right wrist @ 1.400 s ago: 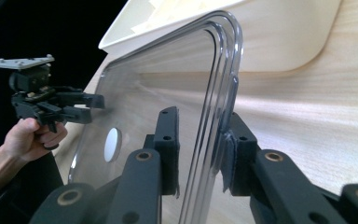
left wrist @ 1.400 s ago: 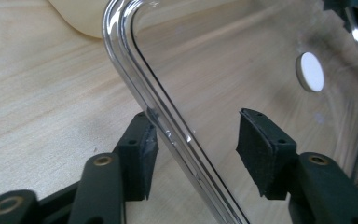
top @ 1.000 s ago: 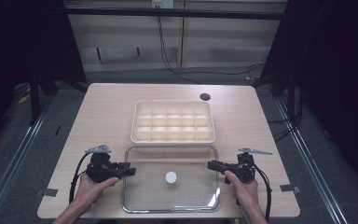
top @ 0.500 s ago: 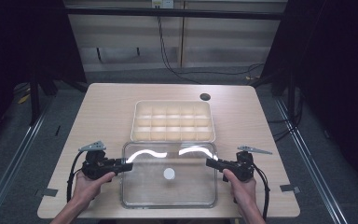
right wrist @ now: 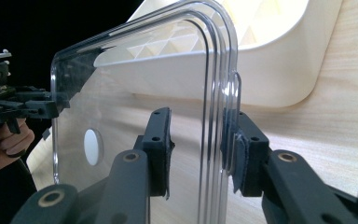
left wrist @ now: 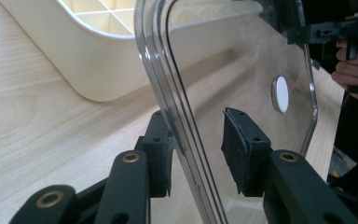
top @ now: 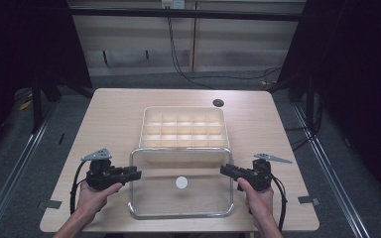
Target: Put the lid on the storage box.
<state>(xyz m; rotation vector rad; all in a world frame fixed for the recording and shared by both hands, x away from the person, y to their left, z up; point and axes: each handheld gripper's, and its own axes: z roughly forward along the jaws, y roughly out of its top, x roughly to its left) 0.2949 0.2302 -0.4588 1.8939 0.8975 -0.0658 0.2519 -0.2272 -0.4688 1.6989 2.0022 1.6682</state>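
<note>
Fingers of my left gripper (top: 135, 174) and right gripper (top: 225, 170) meet the two short edges of the clear lid (top: 181, 208) in the high view. It sits just in front of the cream compartment tray (top: 184, 128) on the surface (top: 114, 114). Both hands hold the grippers level, pointing inward.

Left gripper view: the lid's rim (left wrist: 177, 121) stands between my fingers (left wrist: 161, 154), which have just been closing; one pad touches it and a gap remains to the other.

Right gripper view: the fingers (right wrist: 242, 149) have just been opening, the rim (right wrist: 216, 140) resting against one pad, the other standing apart. Through the plastic I cannot judge the contact exactly.
</note>
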